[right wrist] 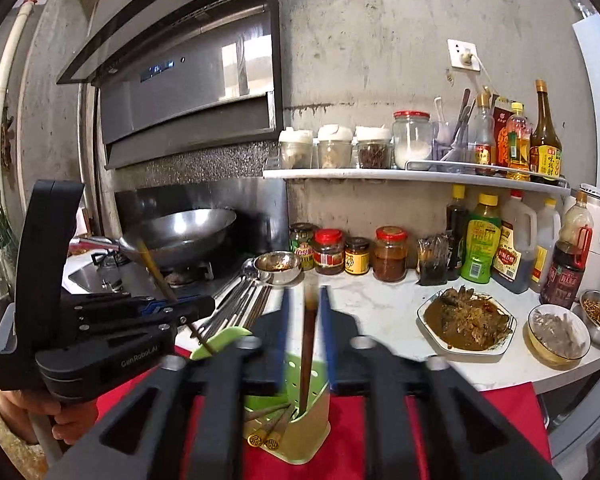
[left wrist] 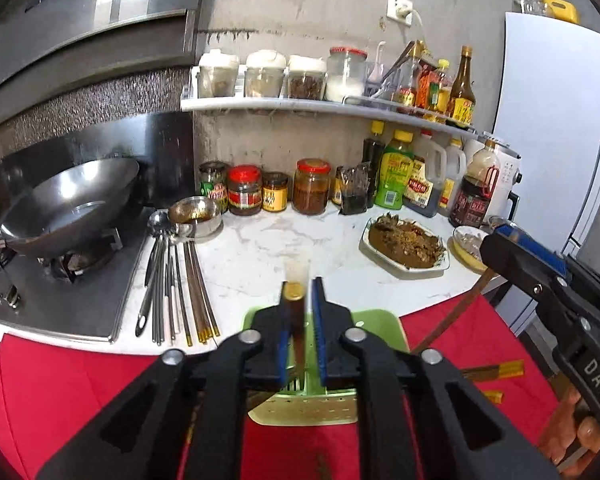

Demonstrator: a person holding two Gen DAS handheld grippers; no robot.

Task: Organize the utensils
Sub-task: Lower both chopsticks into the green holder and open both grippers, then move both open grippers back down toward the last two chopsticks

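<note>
Here the green utensil holder point(right wrist: 312, 436) stands on the red cloth point(left wrist: 72, 396) and has several brown chopsticks point(right wrist: 278, 420) in it. The left gripper point(left wrist: 301, 312) has a chopstick between its slightly parted jaws — I cannot tell if they press it. The right gripper point(right wrist: 305, 312) is open around an upright chopstick point(right wrist: 307, 344) standing in the holder.

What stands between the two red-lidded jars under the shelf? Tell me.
A small dark-lidded jar with a yellow label stands between the squat red-lidded jar and the taller one; both wrist views show it.
</note>
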